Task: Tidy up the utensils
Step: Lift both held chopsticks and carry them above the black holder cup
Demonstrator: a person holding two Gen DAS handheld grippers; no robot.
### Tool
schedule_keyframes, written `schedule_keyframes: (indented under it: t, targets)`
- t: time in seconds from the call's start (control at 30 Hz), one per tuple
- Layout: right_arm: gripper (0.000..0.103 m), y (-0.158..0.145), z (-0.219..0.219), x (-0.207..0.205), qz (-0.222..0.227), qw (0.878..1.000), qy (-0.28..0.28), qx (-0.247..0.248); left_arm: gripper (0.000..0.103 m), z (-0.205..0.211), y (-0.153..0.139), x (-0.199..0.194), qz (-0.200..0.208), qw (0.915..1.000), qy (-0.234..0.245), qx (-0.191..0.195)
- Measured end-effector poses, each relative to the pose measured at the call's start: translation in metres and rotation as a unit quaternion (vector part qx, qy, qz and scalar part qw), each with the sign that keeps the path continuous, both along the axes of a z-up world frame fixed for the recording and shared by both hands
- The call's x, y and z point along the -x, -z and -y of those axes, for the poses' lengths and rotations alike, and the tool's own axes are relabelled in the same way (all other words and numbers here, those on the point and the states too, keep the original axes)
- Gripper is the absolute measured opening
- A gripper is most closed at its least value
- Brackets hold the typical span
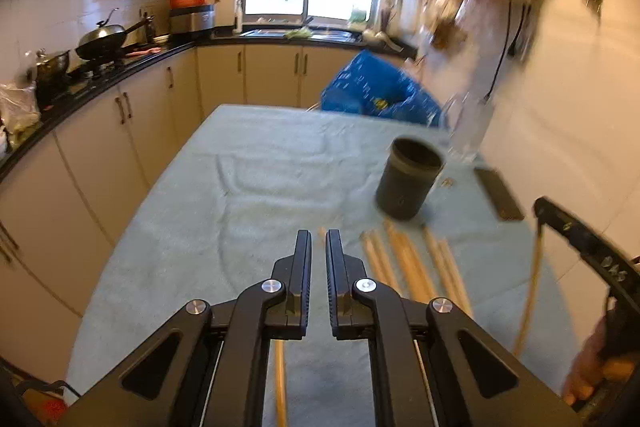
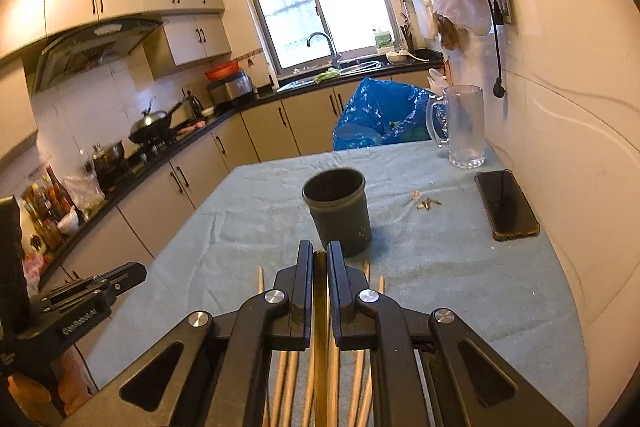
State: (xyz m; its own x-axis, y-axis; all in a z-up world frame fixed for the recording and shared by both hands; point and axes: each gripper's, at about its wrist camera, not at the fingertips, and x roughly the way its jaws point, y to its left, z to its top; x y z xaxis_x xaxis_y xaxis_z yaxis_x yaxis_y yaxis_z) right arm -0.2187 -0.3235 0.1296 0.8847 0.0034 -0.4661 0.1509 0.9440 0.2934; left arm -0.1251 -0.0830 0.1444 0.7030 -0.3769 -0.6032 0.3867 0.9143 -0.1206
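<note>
1. A kitchen with cream cabinets, a black counter and a bright window surrounds a table covered by a pale green cloth (image 2: pixel 440 267).
2. A dark cylindrical cup (image 2: pixel 340 211) stands upright near the middle of the cloth, its mouth open upward.
3. Wooden chopsticks (image 1: pixel 412 267) lie side by side on the cloth, just in front of the cup on the near side.
4. The right gripper (image 2: pixel 320 259) has its fingers pressed against one chopstick (image 2: pixel 320 327), which runs lengthwise between them, its tip close to the cup's base.
5. The left gripper (image 1: pixel 319 243) hangs above the cloth to the left of the row, its fingers nearly together with a narrow gap and nothing between them.
6. A glass mug (image 2: pixel 464 127) and a black phone (image 2: pixel 506 205) sit along the wall side; a blue bag (image 2: pixel 384 115) is beyond the table's far edge.
</note>
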Motion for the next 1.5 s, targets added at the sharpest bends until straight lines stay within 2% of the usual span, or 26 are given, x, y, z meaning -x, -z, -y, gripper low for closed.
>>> schedule_keyframes:
  t: [0.17,0.3,0.37,0.4,0.5,0.6,0.7,0.77,0.8,0.87,0.9,0.97,1.0,1.03,1.1,1.17,1.27,1.33,1.5]
  targets:
    - [0.008,-0.014,0.018,-0.006,0.02,0.999,0.001,-0.031,0.005,-0.007,-0.03,-0.011,-0.001,0.9976,0.025,0.065]
    - [0.008,-0.024,0.031,-0.012,0.031,0.999,0.007,-0.043,0.005,-0.004,-0.049,-0.019,0.009,0.9955,0.039,0.086]
    - [0.008,-0.029,0.036,-0.014,0.035,0.998,0.01,-0.045,0.005,0.003,-0.05,-0.021,0.01,0.9973,0.039,0.062]
    - [0.008,-0.03,0.037,-0.014,0.036,0.998,0.01,-0.046,0.009,0.007,-0.046,-0.023,0.003,0.9982,0.04,0.044]
    - [0.008,-0.026,0.036,-0.015,0.032,0.998,0.004,-0.048,0.049,0.015,-0.011,-0.032,-0.052,0.9976,0.041,-0.021]
    - [0.008,-0.023,0.039,-0.014,0.033,0.998,0.01,-0.046,0.049,0.015,0.039,-0.042,-0.1,0.9917,0.021,-0.078]
    - [0.008,-0.024,0.046,-0.016,0.029,0.997,0.008,-0.065,0.049,0.019,0.084,-0.055,-0.138,0.9817,0.009,-0.131]
    - [0.008,-0.024,0.049,-0.016,0.026,0.997,0.008,-0.07,0.047,0.021,0.109,-0.065,-0.162,0.975,0.005,-0.152]
    - [0.008,-0.024,0.049,-0.016,0.025,0.997,0.008,-0.07,0.042,0.022,0.119,-0.07,-0.177,0.9719,0.004,-0.156]
    - [0.008,-0.025,0.047,-0.014,0.025,0.998,0.009,-0.064,0.041,0.024,0.13,-0.076,-0.196,0.9681,0.008,-0.156]
    - [0.008,-0.026,0.047,-0.014,0.025,0.998,0.01,-0.061,0.04,0.026,0.129,-0.077,-0.184,0.9698,0.008,-0.16]
    - [0.008,-0.026,0.047,-0.014,0.024,0.998,0.01,-0.061,0.034,0.031,0.131,-0.078,-0.184,0.968,0.019,-0.169]
    - [0.008,-0.027,0.046,-0.014,0.023,0.998,0.008,-0.06,0.024,0.033,0.131,-0.077,-0.184,0.9673,0.028,-0.172]
    - [0.008,-0.028,0.046,-0.015,0.022,0.998,0.005,-0.059,0.006,0.036,0.131,-0.076,-0.184,0.9664,0.045,-0.173]
    - [0.008,-0.03,0.044,-0.018,0.021,0.998,0.001,-0.055,0.005,0.039,0.129,-0.075,-0.179,0.9654,0.052,-0.182]
    - [0.008,-0.03,0.043,-0.02,0.02,0.998,-0.006,-0.052,0.005,0.035,0.126,-0.075,-0.172,0.9694,0.049,-0.168]
    - [0.008,-0.029,0.04,-0.023,0.02,0.999,-0.013,-0.047,0.005,0.022,0.111,-0.073,-0.164,0.979,0.042,-0.114]
    - [0.008,-0.03,0.039,-0.023,0.021,0.999,-0.017,-0.045,0.004,0.01,0.094,-0.072,-0.155,0.9847,0.038,-0.07]
    - [0.008,-0.033,0.038,-0.015,0.033,0.998,-0.019,-0.051,0.004,-0.015,0.051,-0.065,-0.124,0.9919,0.024,-0.006]
